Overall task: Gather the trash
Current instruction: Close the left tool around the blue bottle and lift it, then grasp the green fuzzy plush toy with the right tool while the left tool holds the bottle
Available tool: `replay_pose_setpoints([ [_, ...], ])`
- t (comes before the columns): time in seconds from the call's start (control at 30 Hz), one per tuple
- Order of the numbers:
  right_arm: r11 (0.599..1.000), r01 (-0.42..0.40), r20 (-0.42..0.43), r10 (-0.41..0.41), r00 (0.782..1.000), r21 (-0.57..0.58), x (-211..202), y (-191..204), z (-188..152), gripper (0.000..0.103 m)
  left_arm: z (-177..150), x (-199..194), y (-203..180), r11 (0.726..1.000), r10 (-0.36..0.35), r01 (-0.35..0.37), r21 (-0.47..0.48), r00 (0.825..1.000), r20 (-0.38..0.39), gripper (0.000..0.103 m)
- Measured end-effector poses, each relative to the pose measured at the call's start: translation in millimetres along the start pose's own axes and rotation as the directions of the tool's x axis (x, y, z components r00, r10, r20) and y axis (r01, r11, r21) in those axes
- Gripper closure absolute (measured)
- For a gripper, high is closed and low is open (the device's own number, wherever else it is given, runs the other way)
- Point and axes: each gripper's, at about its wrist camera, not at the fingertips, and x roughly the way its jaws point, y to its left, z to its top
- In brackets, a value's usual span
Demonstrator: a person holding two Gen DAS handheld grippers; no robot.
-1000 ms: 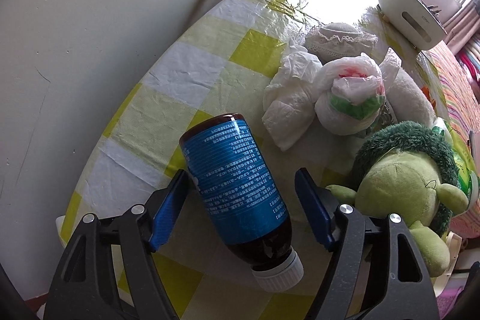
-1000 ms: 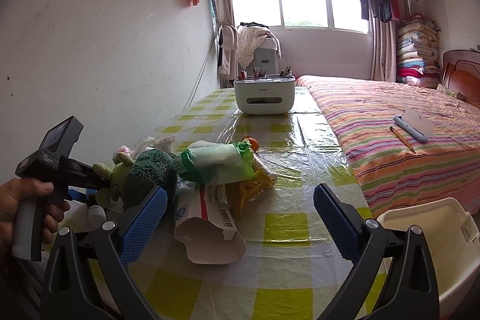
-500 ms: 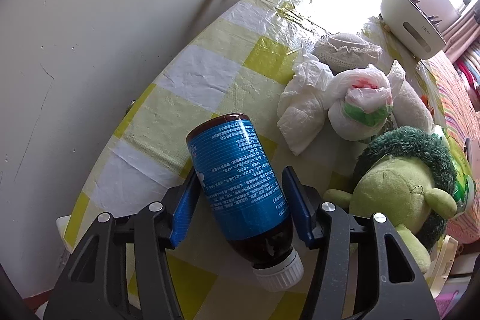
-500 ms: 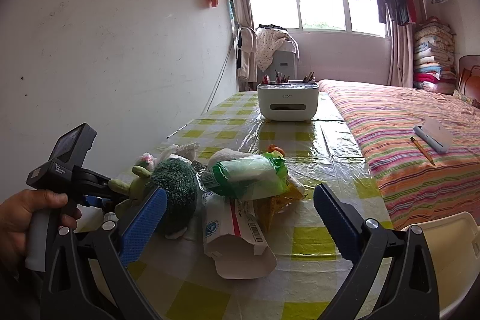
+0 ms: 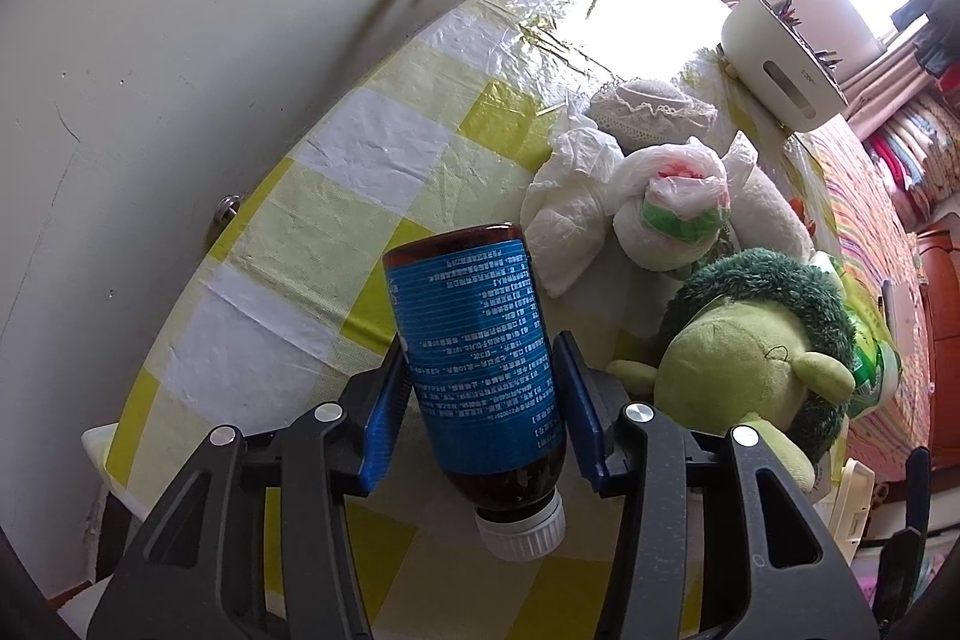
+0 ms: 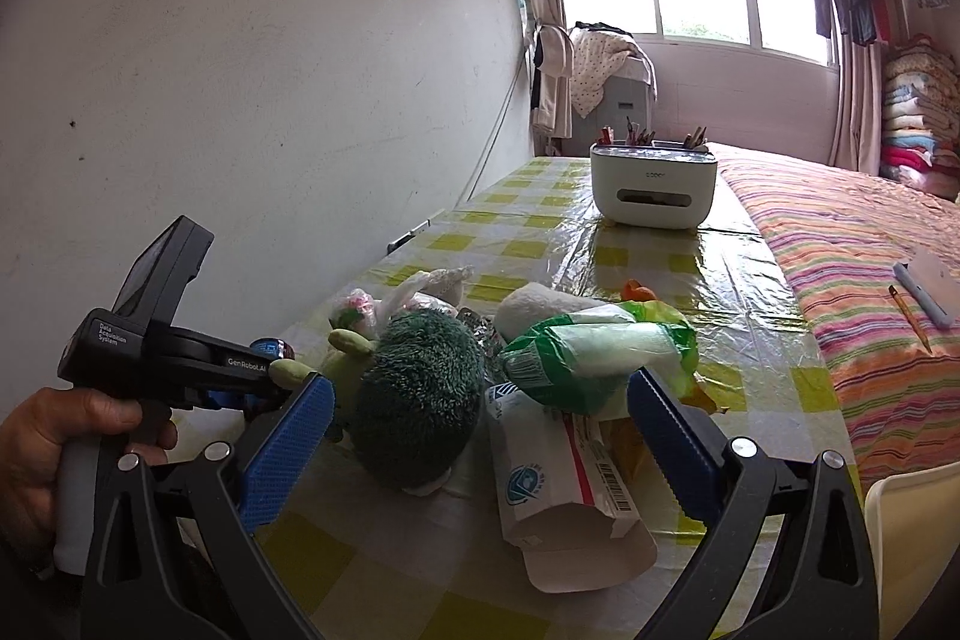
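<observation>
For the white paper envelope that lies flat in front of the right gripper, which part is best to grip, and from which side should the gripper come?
Grip the white paper envelope at its near open end, which curls up off the tablecloth and gives a lip. The rest lies too flat to pinch. Bring the open right gripper from the near side, low, one finger under the lip and one over. The far end sits under the green plastic bag, so probably avoid it.

I see a glossy dark bottle [image 5: 480, 370] with a smooth blue label and ribbed white plastic cap. The table's [image 5: 360, 160] checked plastic cover is shiny and creased. The plush toy [image 5: 750, 346] is fuzzy cloth; the carton [image 6: 564, 490] is matt paper.
</observation>
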Motion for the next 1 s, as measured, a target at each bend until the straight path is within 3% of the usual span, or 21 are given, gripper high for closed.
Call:
replay_pose_setpoints([
  [0.4,0.993,-0.095,-0.135,0.103,0.985,0.064,63,9,4,0.008,3,-36,2,0.998,-0.066,0.068,-0.018,0.992,0.110,0.057],
  [0.63,0.987,-0.132,-0.218,0.149,0.965,0.088,90,11,-1,0.008,1,-75,-10,0.999,-0.030,0.016,0.049,0.957,0.289,0.057],
  [0.7,0.984,-0.148,-0.225,0.168,0.960,0.103,94,9,-4,0.012,-1,-82,-16,0.998,-0.022,-0.001,0.070,0.946,0.324,0.057],
  [0.73,0.979,-0.173,-0.218,0.193,0.957,0.110,93,9,-4,0.025,0,-84,-19,0.997,-0.019,-0.009,0.083,0.941,0.337,0.057],
  [0.77,0.981,-0.166,-0.215,0.185,0.959,0.103,91,11,-4,0.029,-1,-86,-23,0.996,-0.020,-0.014,0.094,0.937,0.349,0.057],
  [1.0,0.980,-0.182,-0.178,0.192,0.965,0.076,76,15,-6,0.036,-4,-95,-42,0.991,-0.052,-0.001,0.137,0.924,0.379,0.057],
])
